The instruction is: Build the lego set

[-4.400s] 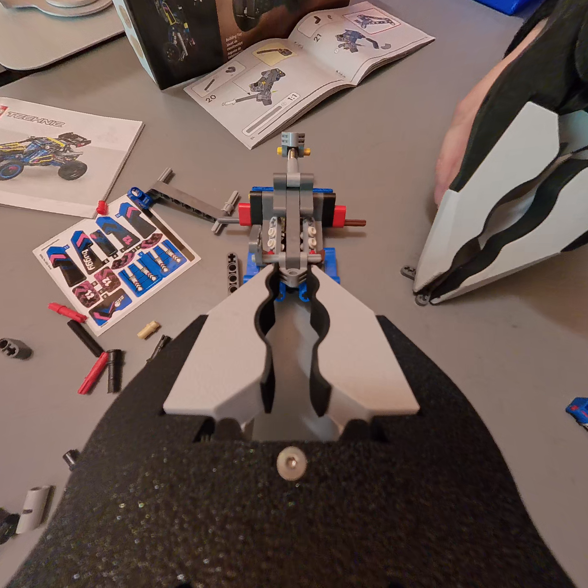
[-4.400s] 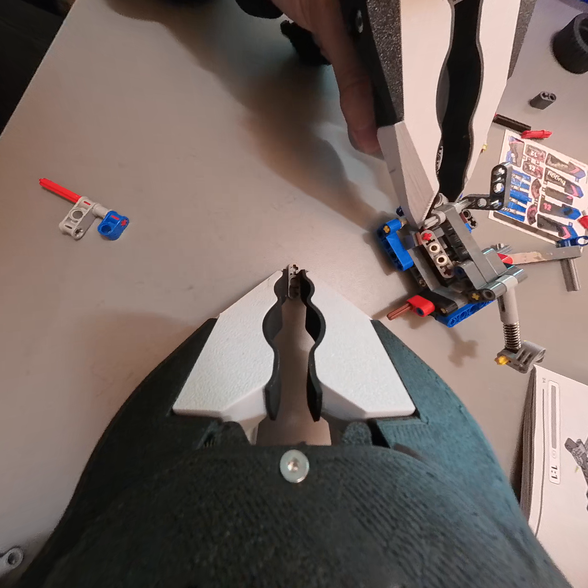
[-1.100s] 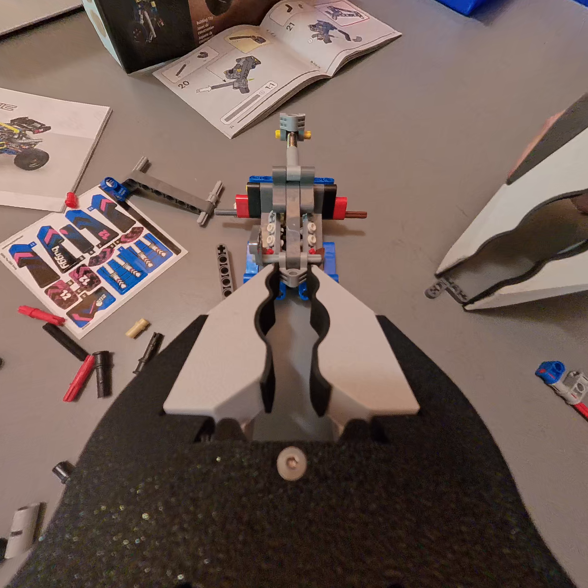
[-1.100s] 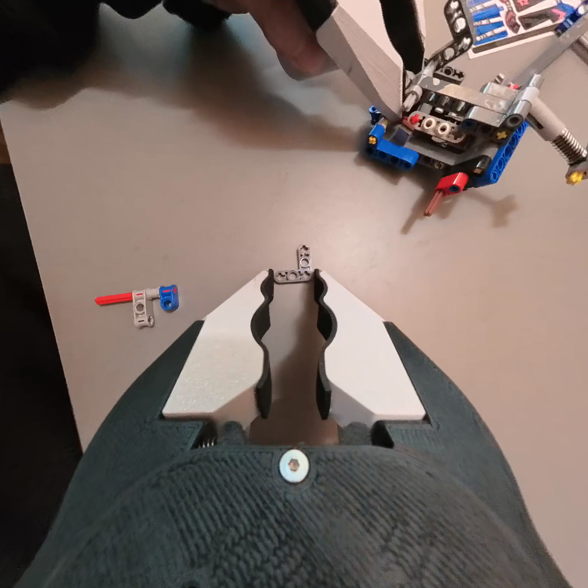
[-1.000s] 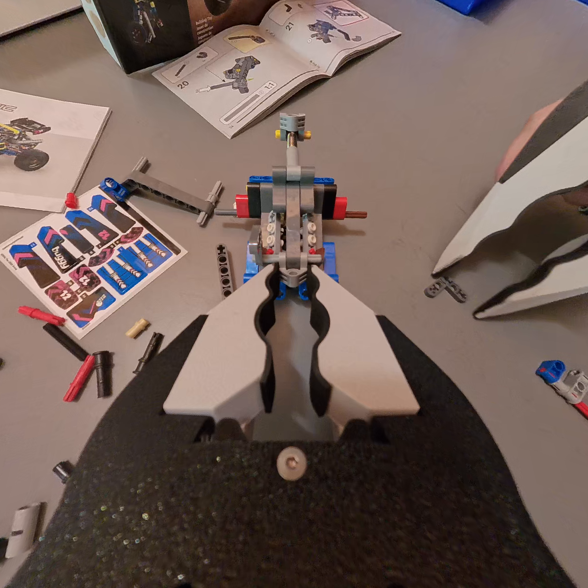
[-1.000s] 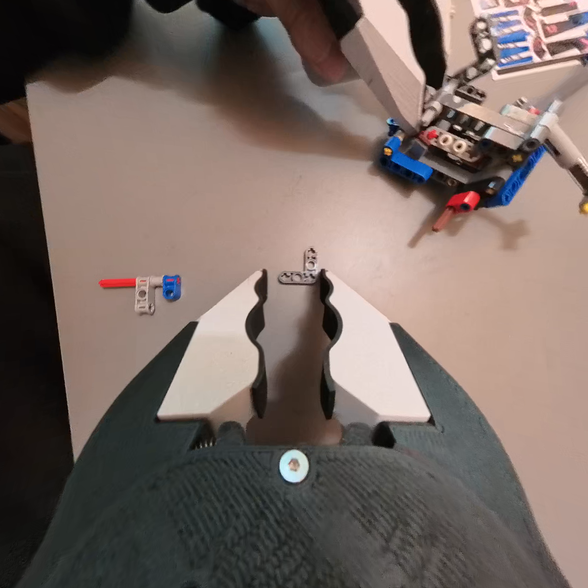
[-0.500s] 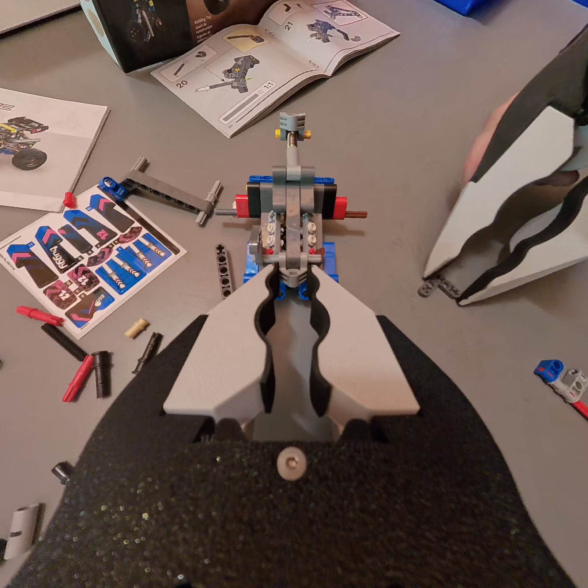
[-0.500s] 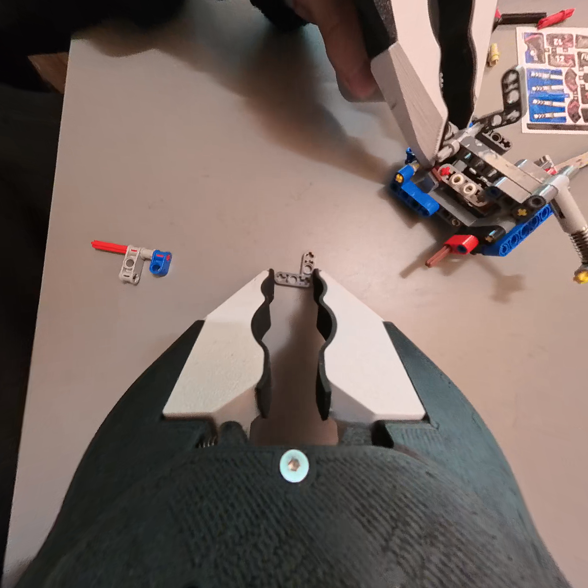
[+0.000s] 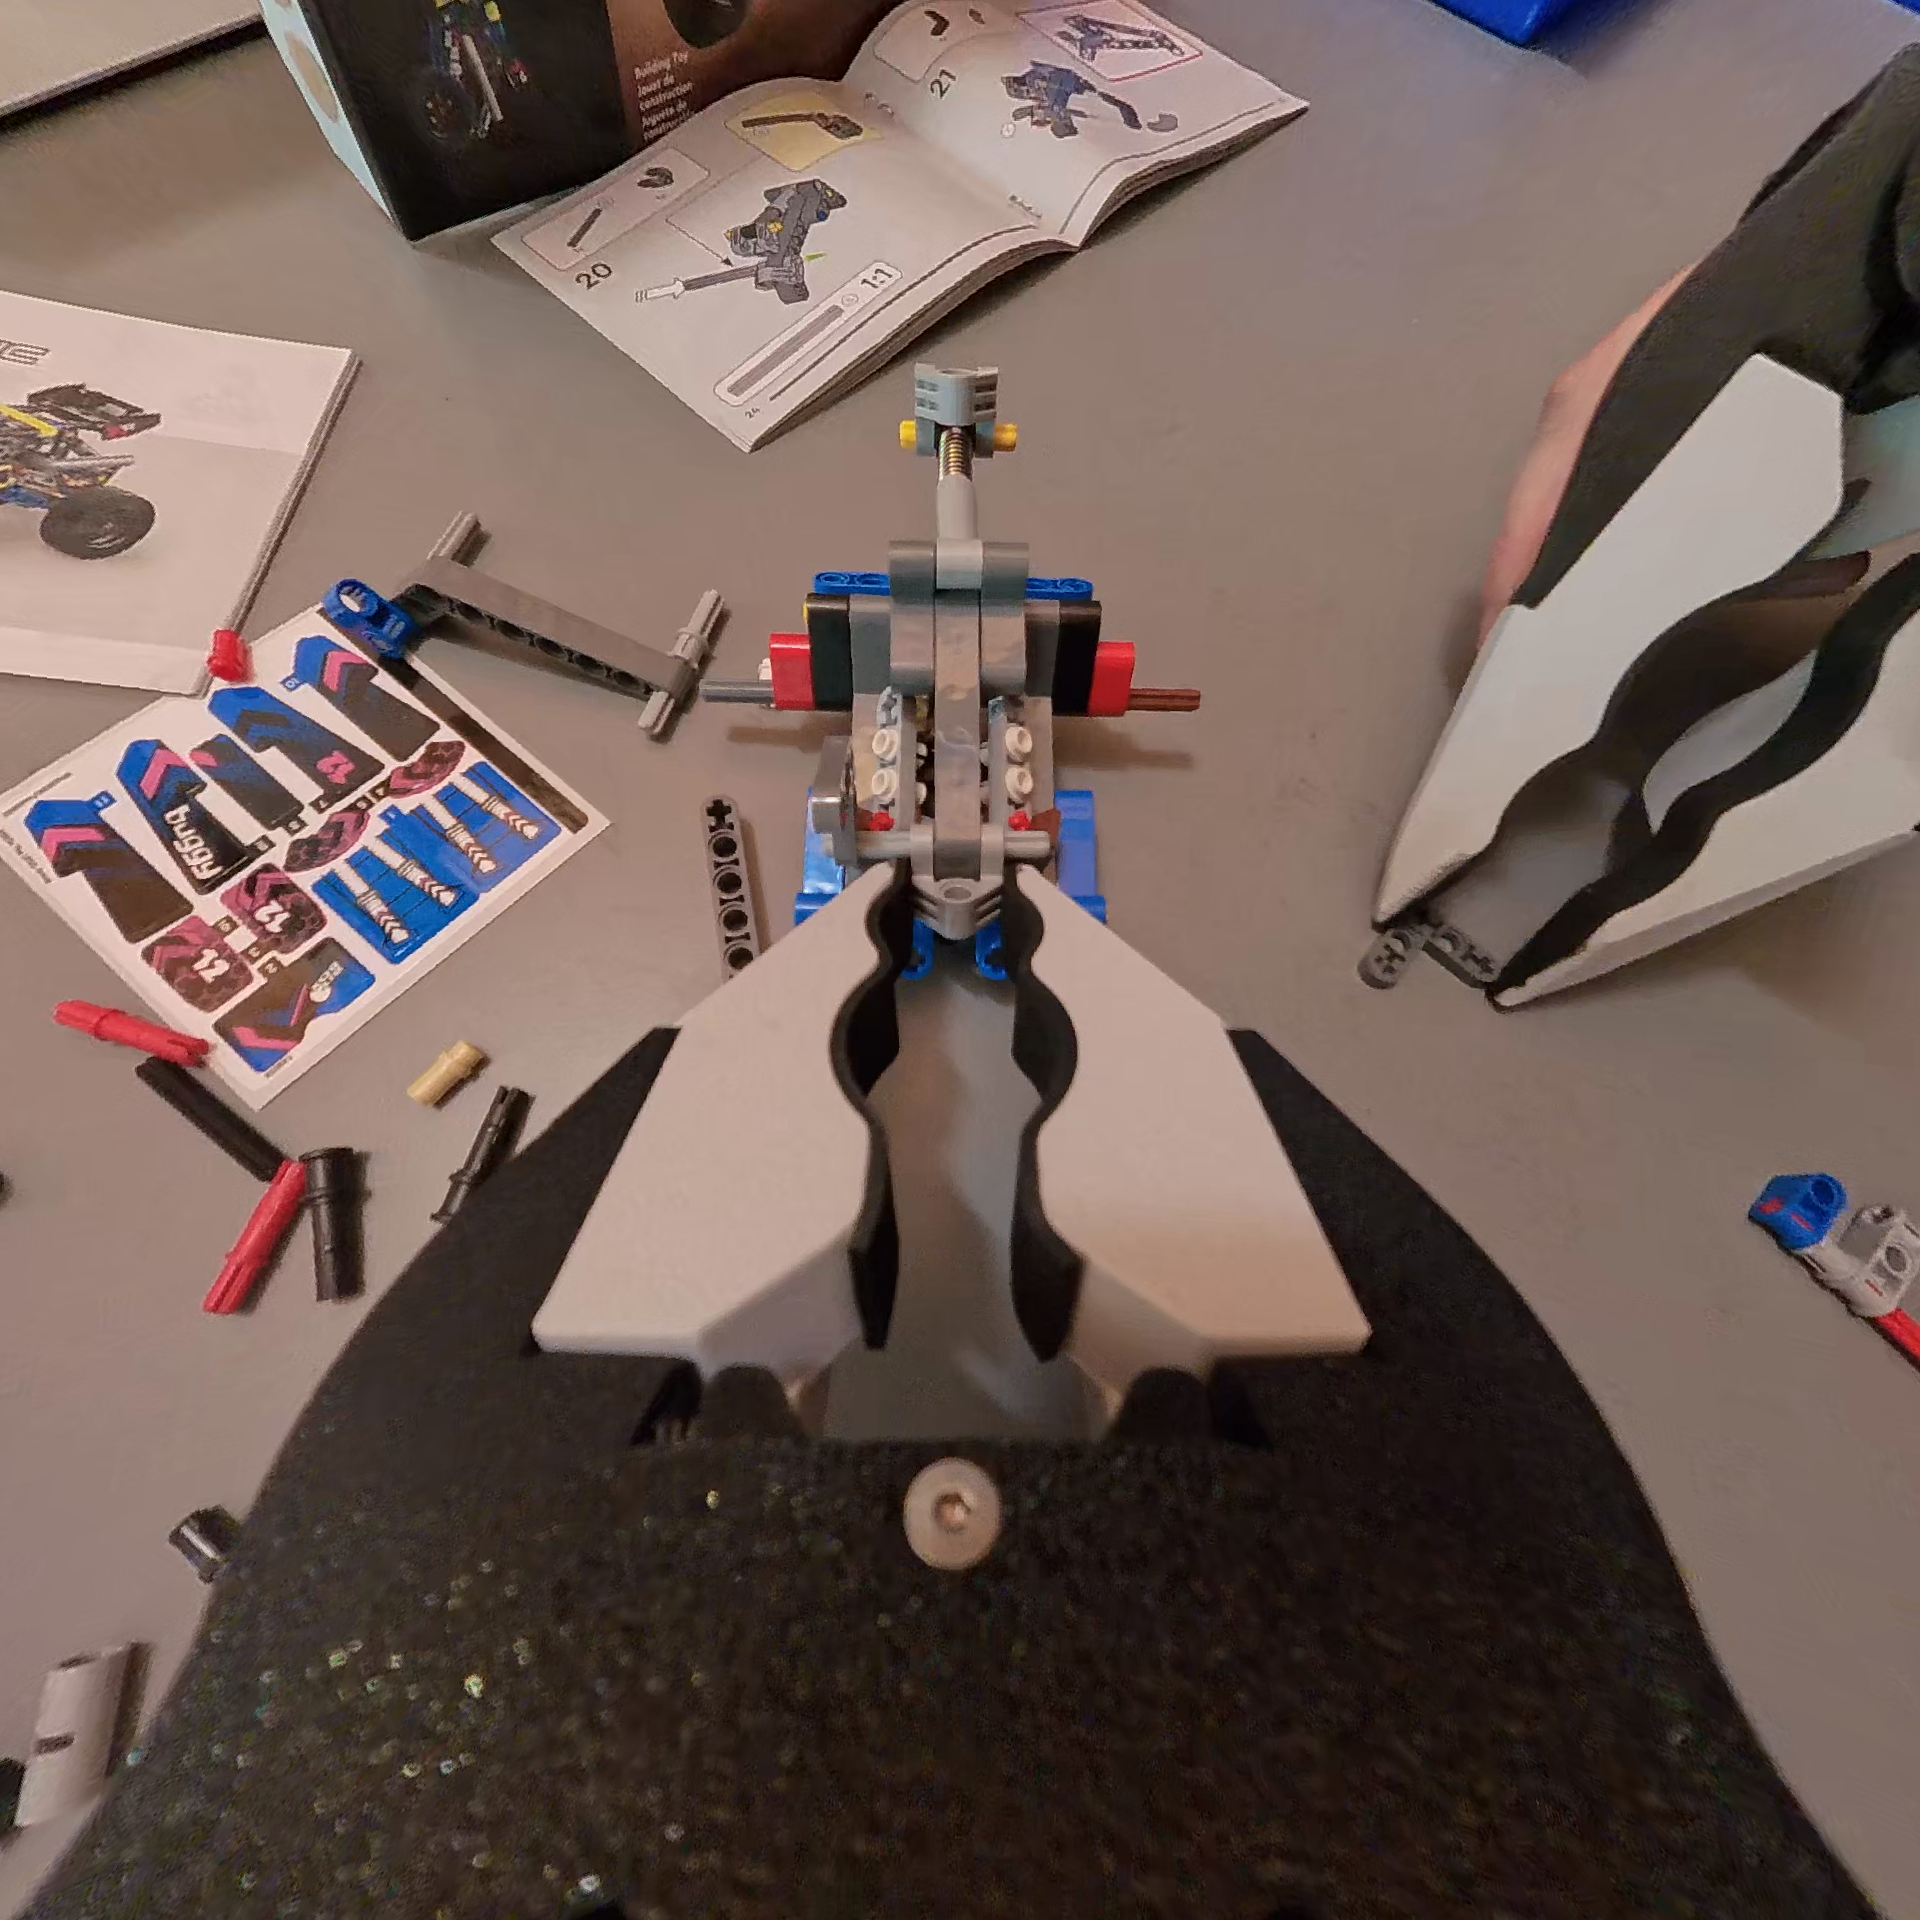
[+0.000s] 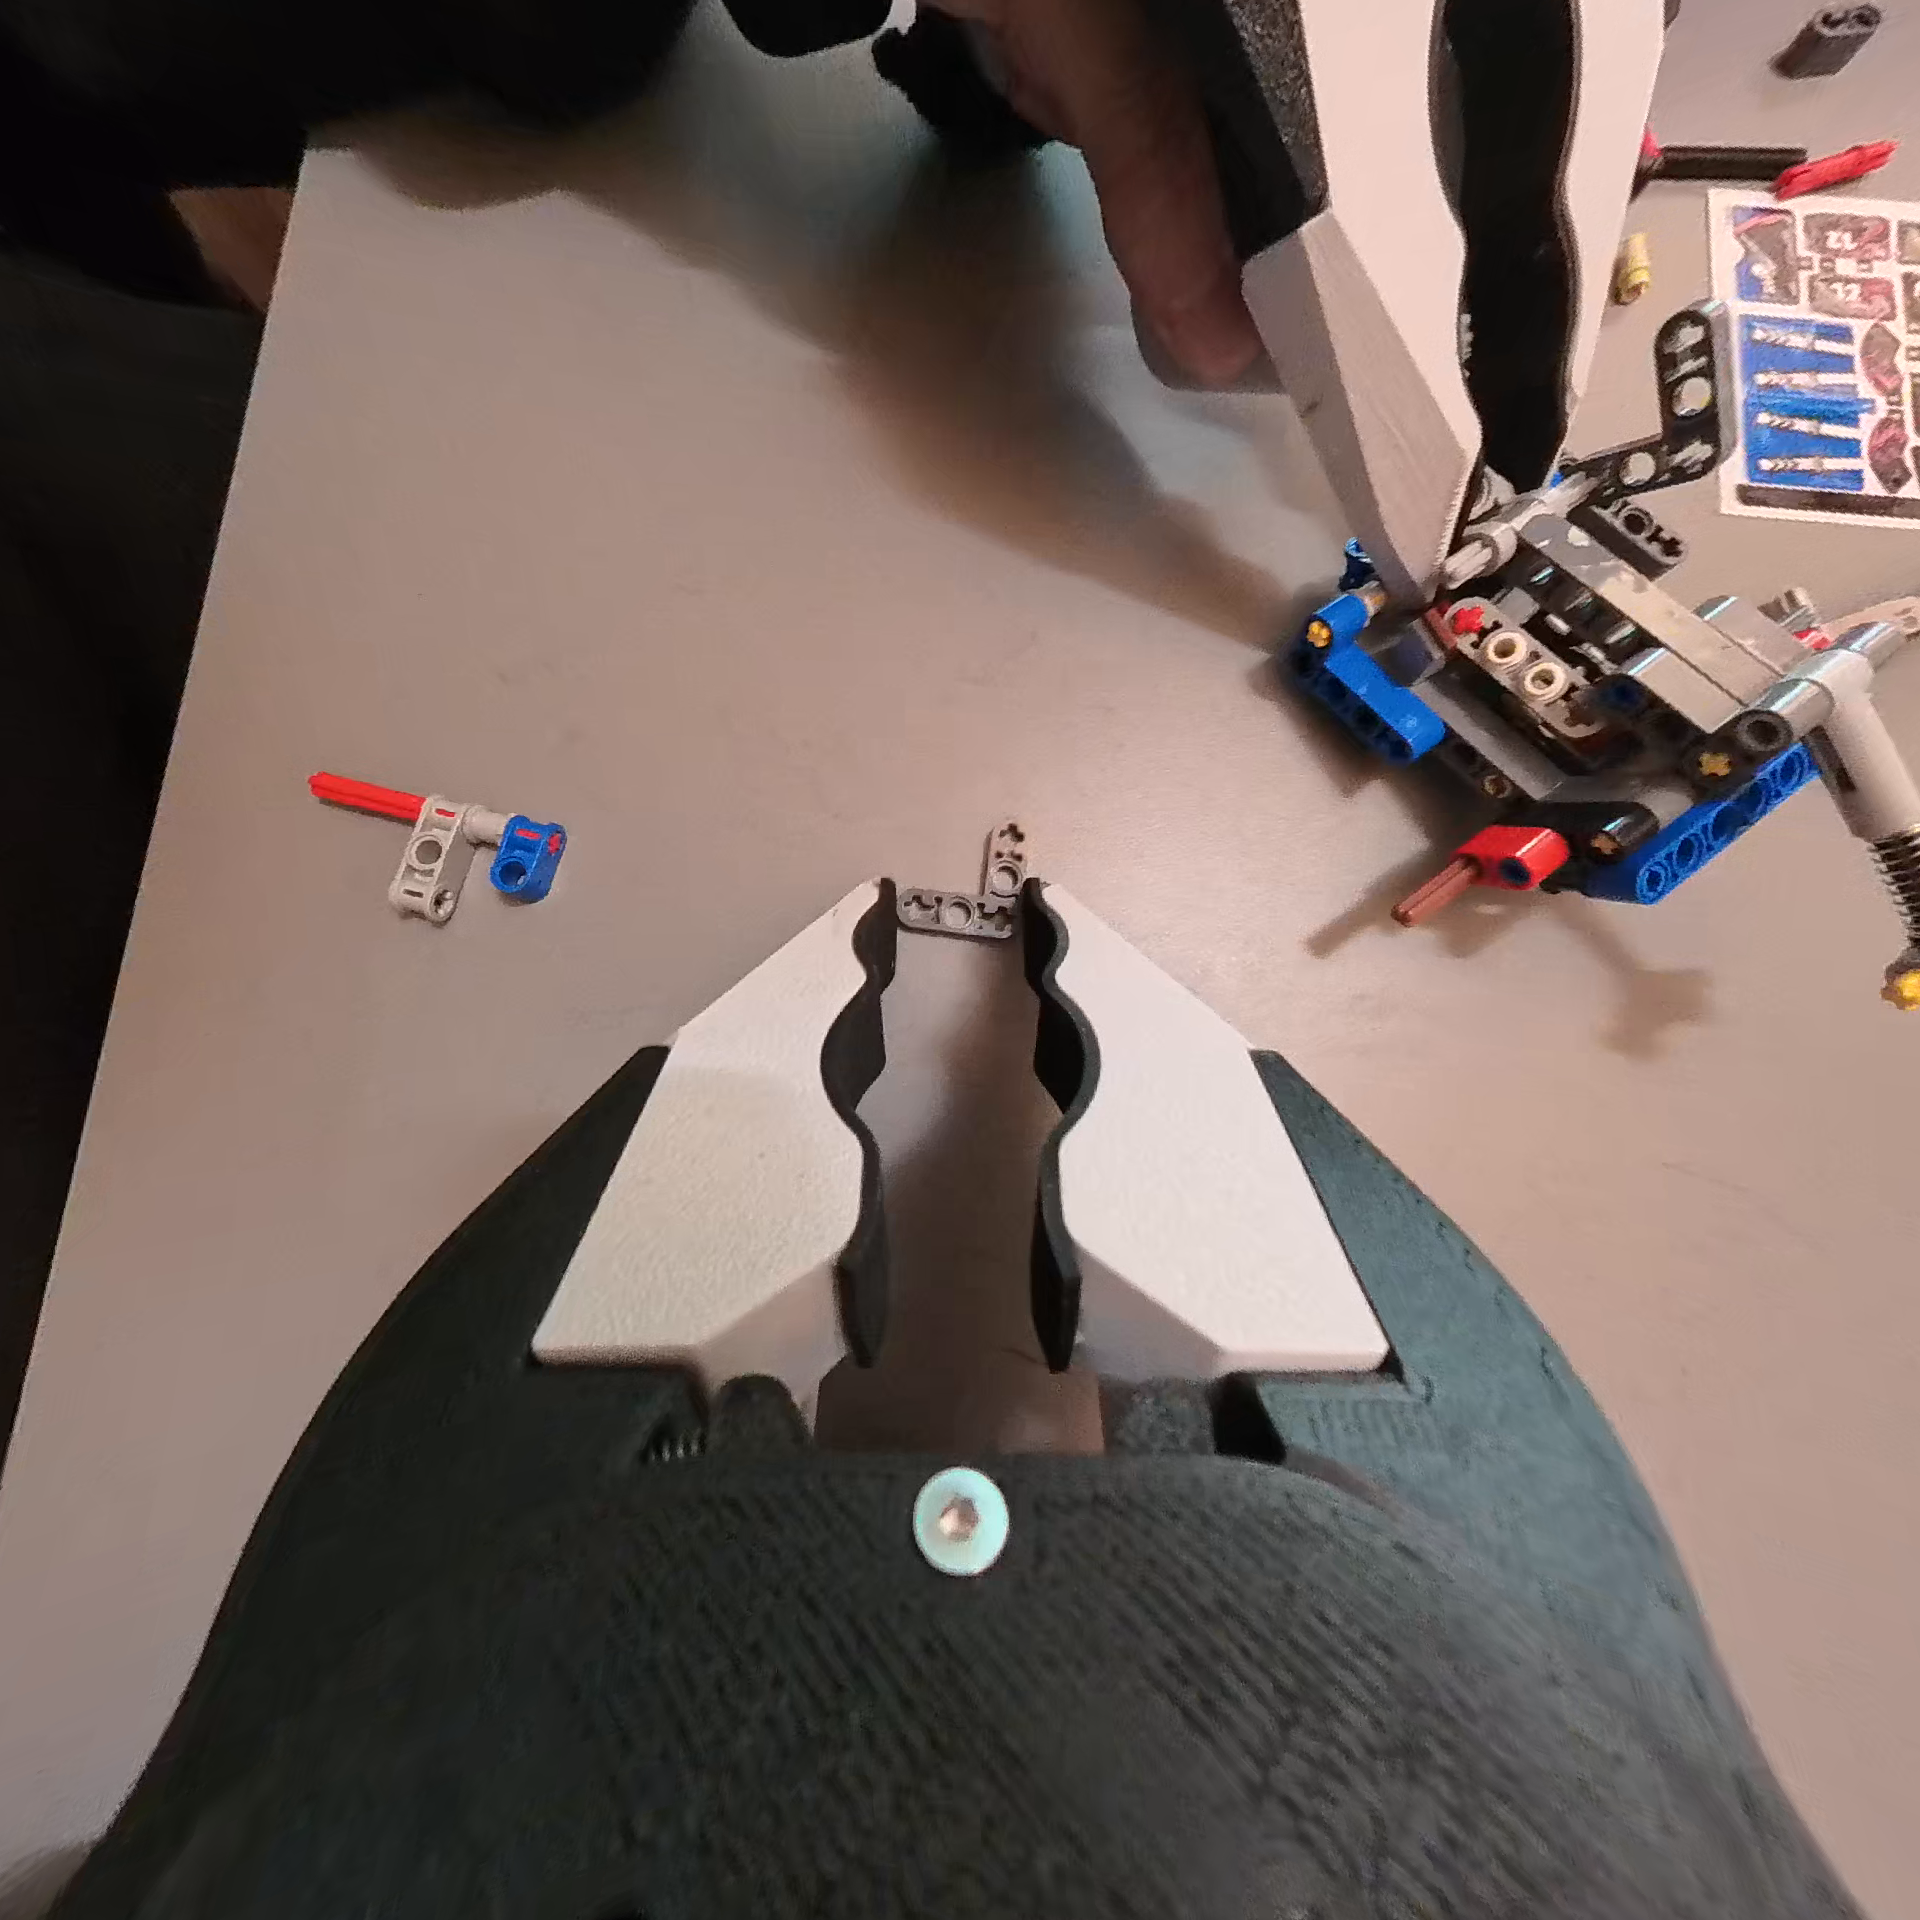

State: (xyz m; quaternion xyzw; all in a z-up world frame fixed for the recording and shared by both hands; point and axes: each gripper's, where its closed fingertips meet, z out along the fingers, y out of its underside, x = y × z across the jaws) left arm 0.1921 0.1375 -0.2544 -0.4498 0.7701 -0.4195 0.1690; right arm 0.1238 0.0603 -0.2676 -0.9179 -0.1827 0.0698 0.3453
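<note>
My left gripper (image 9: 956,894) is shut on the grey end piece of a partly built brick model (image 9: 951,665), grey, black, blue and red, which rests on the grey table. The model also shows in the right wrist view (image 10: 1600,665), with the left gripper's fingertips (image 10: 1423,551) on its near end. My right gripper (image 10: 958,902) is low at the table, its pads against both ends of a small dark grey L-shaped piece (image 10: 961,916). In the left wrist view that piece (image 9: 1397,956) pokes out from the right gripper's tips.
A sticker sheet (image 9: 281,831), two booklets (image 9: 883,208) (image 9: 135,488) and a box (image 9: 499,94) lie beyond and left of the model. Loose pins (image 9: 260,1226) and beams (image 9: 540,634) lie at the left. A red axle with grey and blue connectors (image 10: 447,842) lies near the table's edge (image 10: 208,623).
A second ago the right gripper opened and left the L-shaped piece flat on the table; since then its pads came together on it once more. The left gripper has kept its hold on the model.
</note>
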